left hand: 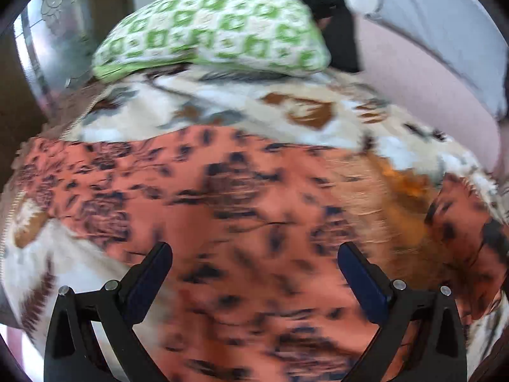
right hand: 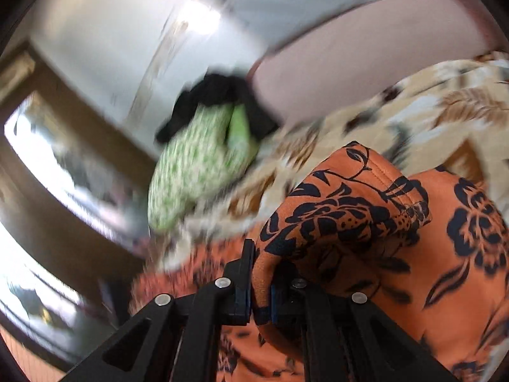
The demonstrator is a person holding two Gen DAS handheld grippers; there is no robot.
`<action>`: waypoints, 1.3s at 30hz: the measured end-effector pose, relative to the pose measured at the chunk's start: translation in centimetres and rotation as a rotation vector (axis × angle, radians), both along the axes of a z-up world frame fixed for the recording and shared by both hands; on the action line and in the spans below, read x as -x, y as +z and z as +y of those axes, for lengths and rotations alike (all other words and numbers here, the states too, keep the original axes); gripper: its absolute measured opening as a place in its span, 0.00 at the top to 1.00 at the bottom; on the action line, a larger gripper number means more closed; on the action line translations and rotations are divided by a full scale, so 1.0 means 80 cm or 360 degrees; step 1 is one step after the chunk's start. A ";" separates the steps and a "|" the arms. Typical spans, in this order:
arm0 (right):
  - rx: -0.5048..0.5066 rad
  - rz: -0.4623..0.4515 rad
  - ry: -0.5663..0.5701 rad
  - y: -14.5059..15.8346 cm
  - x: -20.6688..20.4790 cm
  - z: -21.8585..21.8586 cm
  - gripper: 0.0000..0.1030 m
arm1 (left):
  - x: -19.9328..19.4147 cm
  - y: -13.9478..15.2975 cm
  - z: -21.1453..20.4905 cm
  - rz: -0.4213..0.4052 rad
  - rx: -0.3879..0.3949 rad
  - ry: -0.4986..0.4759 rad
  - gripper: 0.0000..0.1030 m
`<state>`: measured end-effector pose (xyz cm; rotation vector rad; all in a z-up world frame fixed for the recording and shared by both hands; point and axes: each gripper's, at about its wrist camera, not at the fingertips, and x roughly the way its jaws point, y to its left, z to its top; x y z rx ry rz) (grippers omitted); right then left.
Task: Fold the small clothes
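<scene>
An orange garment with a dark flower print [left hand: 241,197] lies spread on a cream blanket with brown leaf shapes [left hand: 222,108]. My left gripper [left hand: 254,254] hovers over the garment, open, its two fingers wide apart with nothing between them. In the right wrist view my right gripper [right hand: 261,273] is shut on a hemmed edge of the orange garment [right hand: 343,210]. That edge rises lifted and bunched above the fingers, and the rest of the cloth trails down to the right. Both views are blurred.
A green-and-white patterned cushion [left hand: 210,28] lies at the far end of the blanket with a black cloth [left hand: 327,6] behind it. A pink sheet [left hand: 423,82] and a grey pillow [left hand: 445,31] are at the right. A dark wooden frame [right hand: 79,121] stands at the left.
</scene>
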<state>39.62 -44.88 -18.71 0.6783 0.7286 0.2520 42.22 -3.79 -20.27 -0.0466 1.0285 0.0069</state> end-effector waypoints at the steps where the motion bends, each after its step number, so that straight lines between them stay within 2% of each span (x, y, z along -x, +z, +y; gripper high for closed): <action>1: 0.0057 0.0032 0.0052 -0.012 -0.004 0.019 0.92 | -0.004 -0.007 0.008 0.0038 0.0003 0.0006 0.00; 3: 0.0145 0.0176 0.0199 -0.047 -0.010 0.061 0.91 | -0.011 -0.026 0.021 0.0159 0.0062 0.0019 0.00; 4: 0.0150 0.0271 0.0261 -0.067 -0.014 0.075 0.91 | -0.011 -0.031 0.025 0.0197 0.0130 0.0019 0.00; 6: 0.0207 0.0514 0.0380 -0.114 -0.010 0.114 0.88 | -0.012 -0.027 0.028 0.0190 0.0246 0.0004 0.00; 7: 0.0243 0.0525 0.0372 -0.124 0.001 0.123 0.87 | -0.013 -0.021 0.026 0.0155 0.0282 -0.0016 0.00; 8: 0.0284 0.0407 0.0322 -0.120 0.016 0.124 0.87 | -0.012 -0.018 0.023 0.0137 0.0291 -0.0030 0.00; 9: 0.0284 0.0378 0.0323 -0.117 0.022 0.126 0.86 | -0.014 -0.014 0.016 0.0120 0.0299 -0.0053 0.00; 11: 0.0166 0.0392 0.0321 -0.116 0.038 0.110 0.80 | -0.014 -0.008 -0.008 0.0088 0.0324 -0.0124 0.00; 13: 0.0012 0.0387 0.0296 -0.112 0.057 0.082 0.58 | -0.009 -0.002 -0.041 0.0052 0.0330 -0.0225 0.00; 14: -0.0031 0.0387 0.0280 -0.110 0.066 0.069 0.29 | -0.007 0.002 -0.059 0.0033 0.0312 -0.0286 0.00; 15: -0.0084 0.0363 0.0217 -0.107 0.076 0.052 0.18 | -0.005 0.003 -0.076 0.0013 0.0282 -0.0339 0.00; 19: -0.0320 0.0154 -0.0041 -0.094 0.114 -0.021 0.19 | 0.018 0.000 -0.133 -0.0055 0.0080 -0.0494 0.00; 20: -0.0400 0.0112 -0.0129 -0.096 0.121 -0.043 0.21 | 0.025 -0.004 -0.146 -0.0062 0.0022 -0.0522 0.00; 22: -0.0501 0.0100 -0.0328 -0.102 0.129 -0.085 0.33 | 0.031 -0.013 -0.170 -0.0084 -0.0100 -0.0561 0.00; 24: -0.0494 0.0118 -0.0424 -0.104 0.131 -0.119 0.55 | 0.034 -0.021 -0.191 -0.0148 -0.0243 -0.0550 0.00; 27: -0.0377 0.0145 -0.0476 -0.104 0.120 -0.132 0.62 | 0.031 -0.039 -0.202 -0.0137 -0.0460 -0.0482 0.00; 29: -0.0323 0.0274 -0.0465 -0.121 0.104 -0.132 0.62 | 0.029 -0.050 -0.200 -0.0076 -0.0521 -0.0441 0.02; 31: -0.0362 0.0485 -0.0480 -0.154 0.092 -0.135 0.71 | 0.026 -0.057 -0.193 -0.0017 -0.0497 -0.0416 0.11; 32: -0.0353 0.0522 -0.0480 -0.163 0.087 -0.134 0.75 | 0.025 -0.057 -0.189 -0.0008 -0.0466 -0.0404 0.12; 33: -0.0328 0.0517 -0.0472 -0.161 0.087 -0.133 0.75 | 0.025 -0.055 -0.183 -0.0003 -0.0429 -0.0387 0.18; 35: -0.0297 0.0542 -0.0460 -0.159 0.082 -0.135 0.74 | 0.024 -0.051 -0.174 -0.0010 -0.0354 -0.0372 0.41; 37: -0.0309 0.0548 -0.0465 -0.162 0.081 -0.135 0.74 | 0.019 -0.051 -0.158 0.0041 -0.0222 -0.0342 0.51; 39: -0.0339 0.0550 -0.0475 -0.161 0.079 -0.132 0.74 | 0.014 -0.052 -0.142 0.0080 -0.0126 -0.0295 0.51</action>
